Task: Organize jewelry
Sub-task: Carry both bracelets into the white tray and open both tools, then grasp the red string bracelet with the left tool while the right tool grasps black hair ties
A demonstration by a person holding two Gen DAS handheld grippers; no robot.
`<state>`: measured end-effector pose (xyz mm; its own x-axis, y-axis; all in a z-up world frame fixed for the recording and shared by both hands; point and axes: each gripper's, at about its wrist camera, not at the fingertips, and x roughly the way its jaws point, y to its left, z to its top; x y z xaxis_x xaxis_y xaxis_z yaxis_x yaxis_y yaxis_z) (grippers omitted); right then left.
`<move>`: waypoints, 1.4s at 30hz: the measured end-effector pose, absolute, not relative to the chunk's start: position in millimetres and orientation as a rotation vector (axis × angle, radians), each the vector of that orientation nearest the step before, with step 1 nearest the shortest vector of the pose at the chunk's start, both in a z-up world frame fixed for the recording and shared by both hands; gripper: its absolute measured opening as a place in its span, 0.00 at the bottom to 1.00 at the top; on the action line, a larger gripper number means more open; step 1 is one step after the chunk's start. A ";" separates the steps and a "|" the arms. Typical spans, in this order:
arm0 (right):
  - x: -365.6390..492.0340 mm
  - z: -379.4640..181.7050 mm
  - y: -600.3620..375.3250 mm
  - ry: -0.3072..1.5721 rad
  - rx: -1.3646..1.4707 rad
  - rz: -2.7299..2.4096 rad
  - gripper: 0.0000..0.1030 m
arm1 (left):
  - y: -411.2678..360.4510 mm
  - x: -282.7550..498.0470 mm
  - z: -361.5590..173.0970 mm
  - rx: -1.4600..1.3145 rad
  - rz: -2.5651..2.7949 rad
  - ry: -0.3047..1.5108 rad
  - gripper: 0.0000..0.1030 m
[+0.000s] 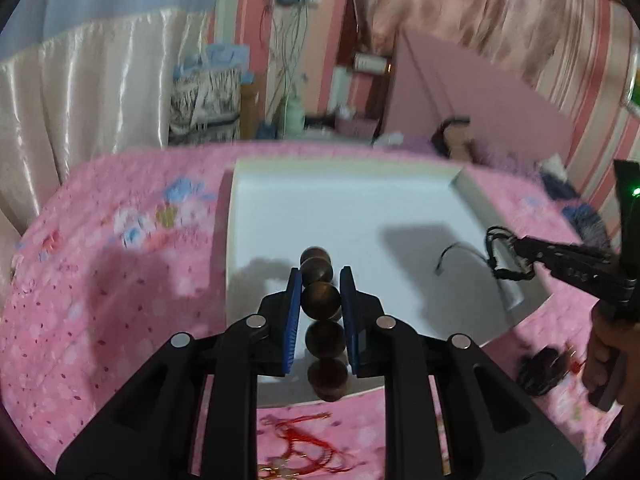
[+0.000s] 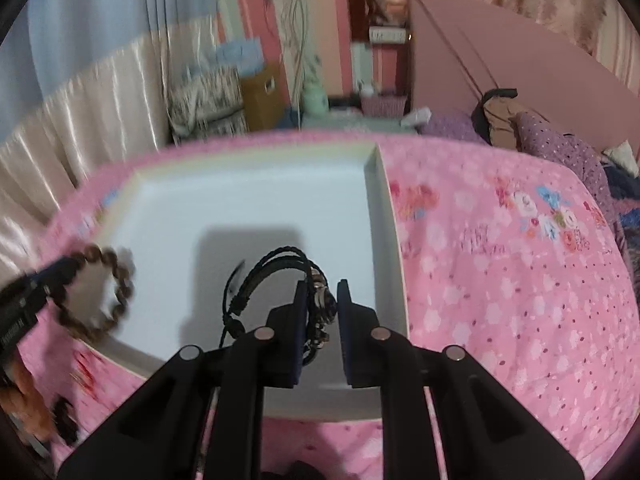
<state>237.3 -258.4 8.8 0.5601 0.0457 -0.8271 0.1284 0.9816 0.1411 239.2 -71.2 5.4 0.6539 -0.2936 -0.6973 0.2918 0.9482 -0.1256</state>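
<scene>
In the left wrist view my left gripper (image 1: 320, 274) is shut on a brown wooden bead bracelet (image 1: 321, 300), seen edge-on between the blue pads, over the near edge of a shallow white box (image 1: 472, 196). At the right, my right gripper (image 1: 520, 248) holds a black cord bracelet (image 1: 506, 258) over the box's right side. In the right wrist view my right gripper (image 2: 322, 286) is shut on the black cord bracelet (image 2: 276, 276), which loops out above the white box (image 2: 384, 208). The left gripper (image 2: 68, 268) carries the bead bracelet (image 2: 116, 292) at the box's left edge.
The box lies on a pink flowered bedspread (image 1: 120, 280). Red string jewelry (image 1: 304, 440) and a dark item (image 1: 540, 372) lie on the spread near the box's front. A person's hand (image 1: 604, 352) grips the right tool. Curtains and a pink headboard (image 2: 500, 60) stand behind.
</scene>
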 end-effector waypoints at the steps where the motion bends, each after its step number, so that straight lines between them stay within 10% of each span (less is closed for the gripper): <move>1: 234.7 2.9 -259.6 0.998 0.177 -0.063 0.14 | -70.5 240.6 0.3 0.030 -0.314 0.806 0.17; 28: 199.9 -17.0 -253.5 1.015 0.168 -0.105 0.16 | -57.9 260.7 -26.9 0.213 -0.235 0.825 0.18; 32: 199.3 -9.0 -251.1 0.957 0.217 -0.039 0.49 | -61.9 259.7 -21.2 0.206 -0.238 0.815 0.28; 42: 179.6 33.8 -244.7 0.799 0.176 -0.037 0.63 | -74.4 231.7 10.9 0.178 -0.276 0.731 0.54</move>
